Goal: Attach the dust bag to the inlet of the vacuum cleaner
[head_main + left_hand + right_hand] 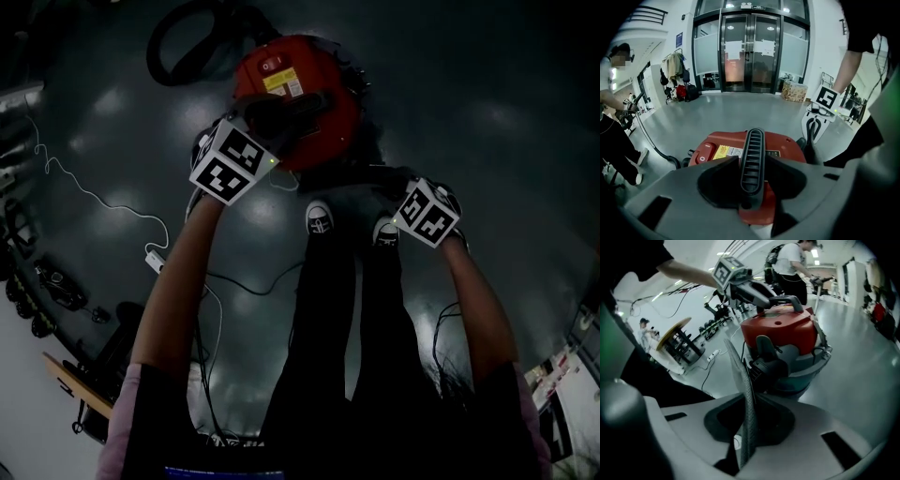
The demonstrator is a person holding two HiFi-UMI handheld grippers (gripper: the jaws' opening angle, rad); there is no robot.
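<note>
Dust bag (738,366), thin grey sheet seen edge-on, pinched between the closed jaws of the right gripper (749,401); upper edge just beside the black fitting (765,365) on the grey drum (806,369) of the vacuum cleaner (780,329). Left gripper (752,164) clamped on the black ribbed handle (753,145) atop the red lid (785,143). Vacuum cleaner on the glossy grey floor (450,94), just ahead of the person's shoes (320,218); black hose (183,42) looped beyond it.
</note>
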